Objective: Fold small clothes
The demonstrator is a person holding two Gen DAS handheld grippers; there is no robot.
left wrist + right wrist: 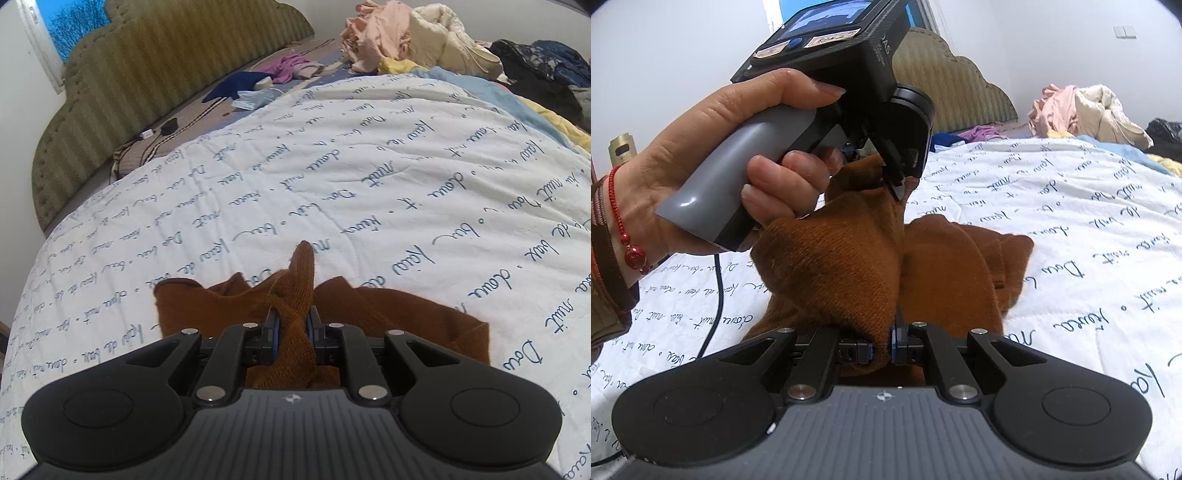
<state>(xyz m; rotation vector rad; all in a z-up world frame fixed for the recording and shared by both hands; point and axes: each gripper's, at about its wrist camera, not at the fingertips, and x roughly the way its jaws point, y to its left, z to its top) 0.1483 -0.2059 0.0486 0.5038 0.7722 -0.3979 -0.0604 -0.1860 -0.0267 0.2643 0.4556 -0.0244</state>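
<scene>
Left tongs [294,328]: pinching a bunched ridge of the brown knit garment [388,314] between their blue pads, a twisted point of cloth poking out toward 12 o'clock.
Right tongs [892,341]: clamping another fold of the same garment, the knit draping over the left finger and rising toward 12 o'clock.
Garment: hanging lifted between the two grips, its loose remainder lying on the bed quilt [1071,221] toward 2 o'clock in the right wrist view.
Step in hand: I judge this as the gather-and-lift before a fold, since the cloth is looking crumpled, not yet flat or squared.
Next move: it is probably calling for drawing the two grips apart to stretch the knit, then laying it smooth on the quilt.
Left hand [701,155]: wrapping the grey handle at 10 o'clock in the right wrist view, tilting its tool nose-down into the cloth.
Right hand: staying out of view.
Surroundings: a laundry pile [417,33] waiting at 1 o'clock, a padded headboard [147,74] standing at 10 o'clock.
</scene>
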